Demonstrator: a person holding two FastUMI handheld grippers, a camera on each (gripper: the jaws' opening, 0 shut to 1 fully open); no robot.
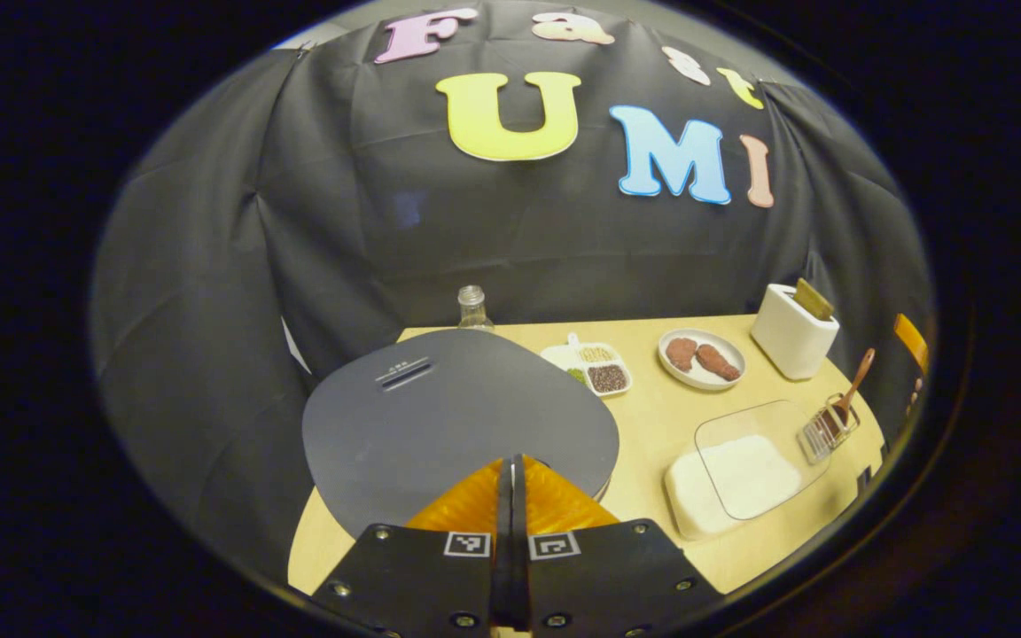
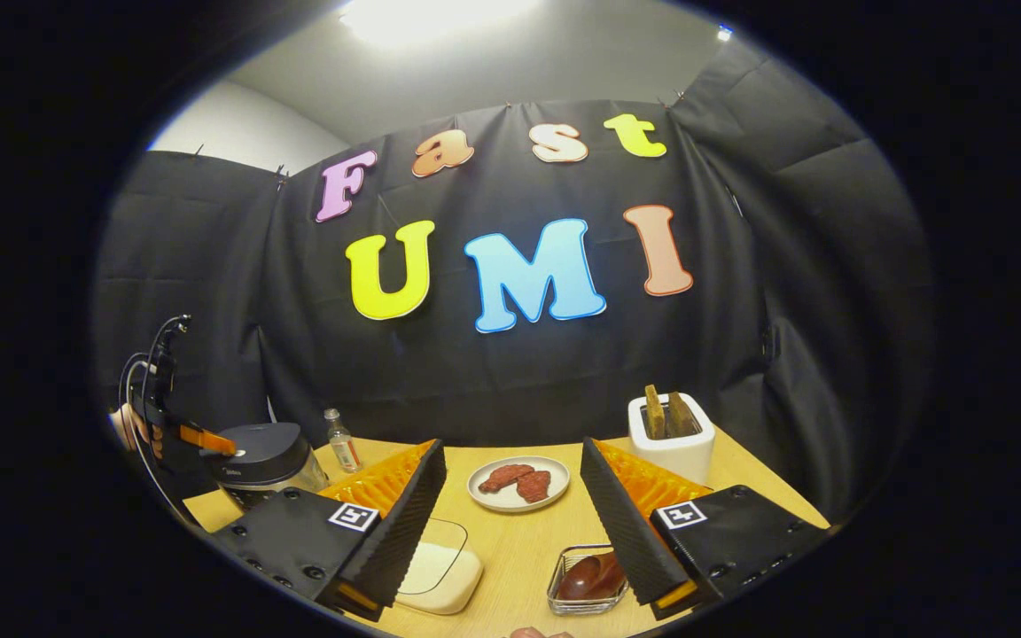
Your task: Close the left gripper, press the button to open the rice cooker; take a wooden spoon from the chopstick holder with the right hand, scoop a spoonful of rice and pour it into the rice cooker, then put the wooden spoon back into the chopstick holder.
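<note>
The dark grey rice cooker [image 1: 457, 416] stands at the table's left with its lid down. My left gripper [image 1: 518, 462] is shut with nothing in it, its tips over the lid's near edge. In the right gripper view the same left gripper [image 2: 227, 447] rests its tip on top of the cooker [image 2: 267, 461]. The wire chopstick holder [image 1: 830, 427] carries the wooden spoon [image 1: 856, 377]. My right gripper [image 2: 515, 523] is open above the table, with the holder [image 2: 564, 589] and the spoon's bowl [image 2: 586, 576] just inside its right finger. The white rice box [image 1: 732, 478] has a clear lid.
A plate of meat [image 2: 518, 483], a white toaster [image 2: 672, 434] with toast, a small bottle [image 2: 344, 441] and a divided tray of grains [image 1: 590, 365] stand toward the back of the table. A hand [image 2: 125, 427] holds the left gripper. The rice box [image 2: 440, 563] lies under the right gripper's left finger.
</note>
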